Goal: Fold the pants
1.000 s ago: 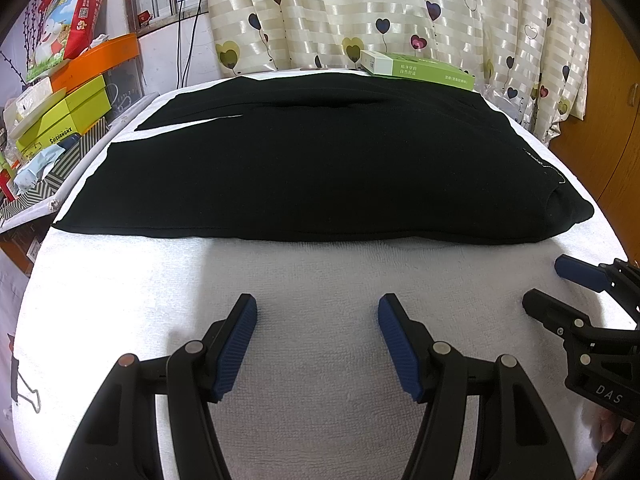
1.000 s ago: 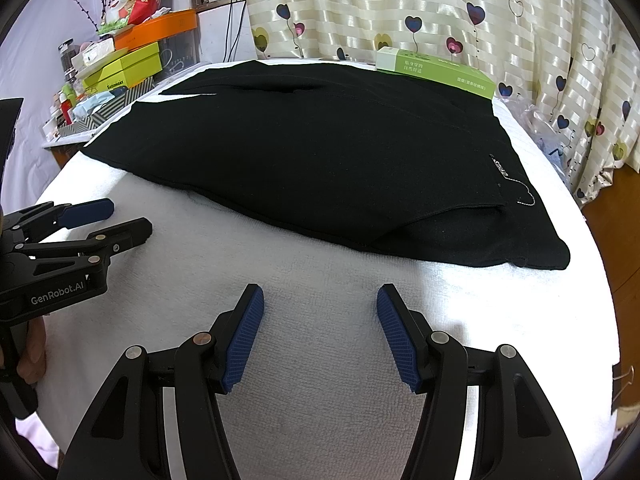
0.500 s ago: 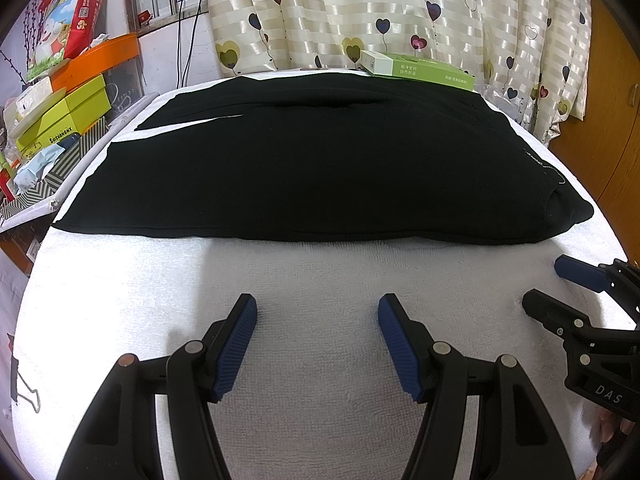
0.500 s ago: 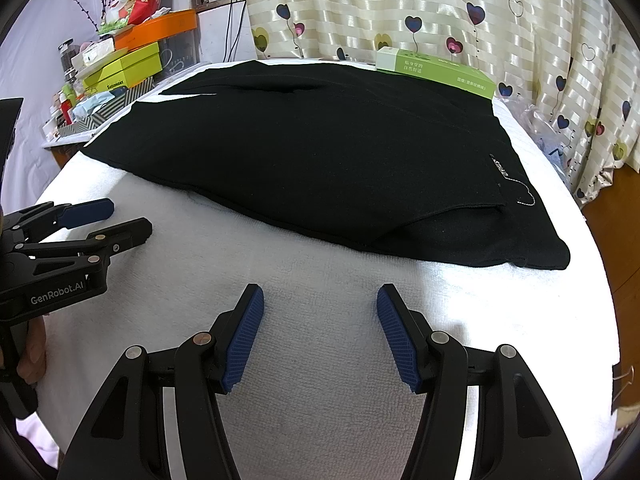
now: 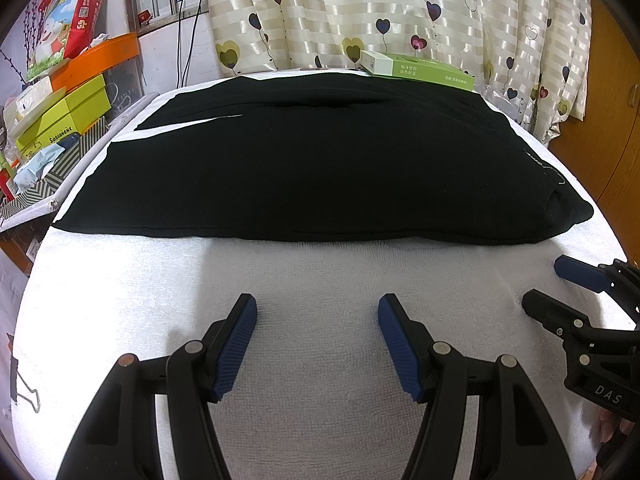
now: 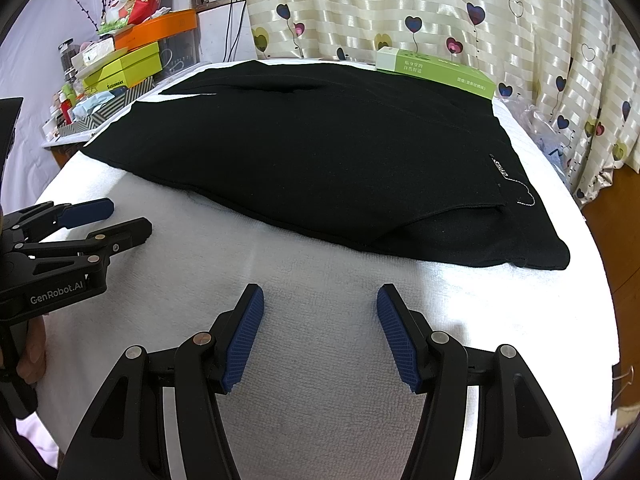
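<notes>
Black pants [image 5: 320, 168] spread on the table [image 5: 320, 280]; left gripper [image 5: 318, 344] and right gripper [image 6: 320, 332] released, empty. The near hem is best pinched at both ends evenly.

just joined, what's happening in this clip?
A person holds a two-finger gripper in each hand over a white towel. Black pants lie spread flat on it, with a green box at the far edge. The left gripper and the right gripper are both open, short of the pants' near edge, touching nothing. No grasp has been made yet.
</notes>
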`<action>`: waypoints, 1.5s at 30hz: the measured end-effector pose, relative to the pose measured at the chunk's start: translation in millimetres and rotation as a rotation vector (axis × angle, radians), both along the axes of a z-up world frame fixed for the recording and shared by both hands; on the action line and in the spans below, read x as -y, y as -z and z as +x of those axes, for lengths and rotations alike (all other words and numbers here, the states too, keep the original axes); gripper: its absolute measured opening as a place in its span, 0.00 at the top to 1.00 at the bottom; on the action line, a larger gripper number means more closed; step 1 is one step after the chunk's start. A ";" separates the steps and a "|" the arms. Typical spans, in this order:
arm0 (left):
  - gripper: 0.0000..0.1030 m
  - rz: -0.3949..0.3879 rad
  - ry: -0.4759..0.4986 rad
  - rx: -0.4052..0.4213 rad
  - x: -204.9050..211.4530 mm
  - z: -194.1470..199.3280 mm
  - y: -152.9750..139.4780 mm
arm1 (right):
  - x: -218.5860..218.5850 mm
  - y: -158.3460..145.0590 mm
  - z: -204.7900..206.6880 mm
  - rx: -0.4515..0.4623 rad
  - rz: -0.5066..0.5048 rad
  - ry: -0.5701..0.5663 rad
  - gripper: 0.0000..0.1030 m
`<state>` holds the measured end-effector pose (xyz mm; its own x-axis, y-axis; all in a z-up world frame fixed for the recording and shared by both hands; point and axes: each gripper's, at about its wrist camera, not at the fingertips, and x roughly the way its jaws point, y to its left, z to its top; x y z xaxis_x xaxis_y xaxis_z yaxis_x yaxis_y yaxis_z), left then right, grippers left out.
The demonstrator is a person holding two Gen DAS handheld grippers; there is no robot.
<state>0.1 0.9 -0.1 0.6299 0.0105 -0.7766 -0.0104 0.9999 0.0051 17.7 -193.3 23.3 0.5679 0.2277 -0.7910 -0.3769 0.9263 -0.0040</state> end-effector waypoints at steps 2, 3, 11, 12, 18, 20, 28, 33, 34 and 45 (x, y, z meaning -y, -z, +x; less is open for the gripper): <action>0.36 0.000 0.000 0.000 0.0 0.0 0.0 | -0.1 0.1 0.0 0.000 -0.001 0.000 0.42; 0.36 0.000 0.000 0.000 -0.4 0.0 0.0 | -0.1 0.1 0.0 0.000 -0.001 0.000 0.42; 0.36 0.002 0.000 -0.001 -0.9 -0.3 0.4 | -0.7 -0.5 -0.2 0.000 -0.002 0.000 0.42; 0.36 0.003 0.000 0.000 -0.9 -0.3 0.4 | -0.5 -0.6 -0.3 0.000 -0.002 0.000 0.42; 0.36 0.006 0.000 0.000 -2.2 2.1 0.5 | 0.9 -0.4 -0.7 -0.001 -0.003 -0.004 0.42; 0.36 0.006 0.000 0.000 -2.2 2.4 0.7 | 1.3 -0.2 -1.1 -0.002 -0.007 -0.009 0.42; 0.36 0.002 -0.003 -0.002 -1.2 2.4 1.0 | 1.1 -3.4 1.3 -0.013 -0.011 -0.039 0.42; 0.36 0.009 -0.024 -0.006 1.1 -1.9 -3.0 | 0.0 -15.4 -8.4 0.012 0.011 -0.062 0.42; 0.36 0.001 -0.024 -0.003 1.2 -3.4 -5.3 | -0.4 -18.5 -9.4 0.019 0.012 -0.067 0.42; 0.36 0.005 -0.039 0.111 -11.0 2.7 -57.3 | -0.8 -60.3 15.0 0.064 0.065 -0.165 0.42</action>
